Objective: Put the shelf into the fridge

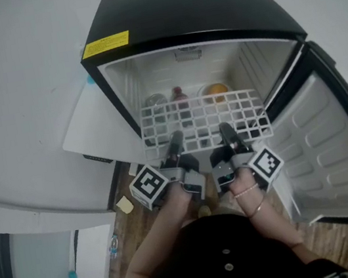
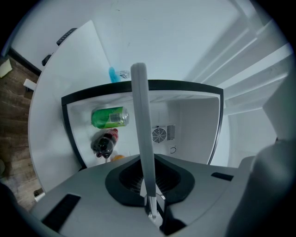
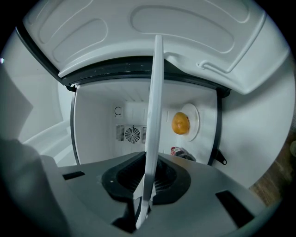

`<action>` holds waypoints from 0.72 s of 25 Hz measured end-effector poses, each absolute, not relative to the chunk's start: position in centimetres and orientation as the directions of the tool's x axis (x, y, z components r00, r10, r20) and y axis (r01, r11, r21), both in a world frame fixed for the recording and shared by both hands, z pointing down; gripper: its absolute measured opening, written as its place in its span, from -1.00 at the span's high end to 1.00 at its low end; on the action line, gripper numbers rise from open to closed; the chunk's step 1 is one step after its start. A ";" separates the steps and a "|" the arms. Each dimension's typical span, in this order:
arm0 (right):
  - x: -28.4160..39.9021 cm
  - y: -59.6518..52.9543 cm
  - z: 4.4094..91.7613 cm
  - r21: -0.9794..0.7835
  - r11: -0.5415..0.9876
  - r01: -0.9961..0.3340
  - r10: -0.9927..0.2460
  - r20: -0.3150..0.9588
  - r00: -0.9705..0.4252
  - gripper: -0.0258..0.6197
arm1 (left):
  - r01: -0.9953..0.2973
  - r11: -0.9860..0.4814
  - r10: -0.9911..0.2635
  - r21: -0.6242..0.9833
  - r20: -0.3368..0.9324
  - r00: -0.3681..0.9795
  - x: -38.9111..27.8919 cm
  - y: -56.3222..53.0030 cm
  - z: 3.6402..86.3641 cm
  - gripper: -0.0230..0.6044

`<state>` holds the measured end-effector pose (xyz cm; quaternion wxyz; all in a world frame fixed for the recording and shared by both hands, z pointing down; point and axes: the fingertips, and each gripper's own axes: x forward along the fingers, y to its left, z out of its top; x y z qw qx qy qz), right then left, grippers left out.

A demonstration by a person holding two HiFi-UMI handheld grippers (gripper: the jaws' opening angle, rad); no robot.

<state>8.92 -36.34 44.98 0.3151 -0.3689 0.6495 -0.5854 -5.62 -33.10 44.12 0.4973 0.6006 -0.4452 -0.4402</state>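
Observation:
A white wire shelf (image 1: 203, 122) is held level at the mouth of the small black fridge (image 1: 185, 13), its far edge just inside the opening. My left gripper (image 1: 174, 143) is shut on the shelf's near edge at the left, my right gripper (image 1: 228, 133) on the near edge at the right. Seen edge-on, the shelf (image 2: 142, 134) is a grey bar between the jaws in the left gripper view. In the right gripper view the shelf (image 3: 153, 125) is a white bar.
On the fridge floor lie a green can (image 2: 109, 117), a dark bottle (image 2: 104, 141) and an orange on a white plate (image 3: 181, 123). The fridge door (image 1: 333, 153) stands open to the right. A white cabinet panel (image 1: 92, 126) flanks the left side. Wooden floor shows below.

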 end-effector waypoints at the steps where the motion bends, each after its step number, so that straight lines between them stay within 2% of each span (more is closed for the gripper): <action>1: 8.9 -36.5 45.0 -0.994 0.041 -0.106 -0.847 0.022 -0.531 0.82 | -0.097 -0.109 -0.973 0.989 -0.087 0.214 -5.7 -33.2 44.1 0.82; 18: 8.1 -38.6 44.6 -0.994 0.027 -0.102 -0.832 0.034 -0.553 0.81 | -0.094 -0.086 -0.976 0.992 -0.065 0.209 -6.2 -35.1 43.9 0.82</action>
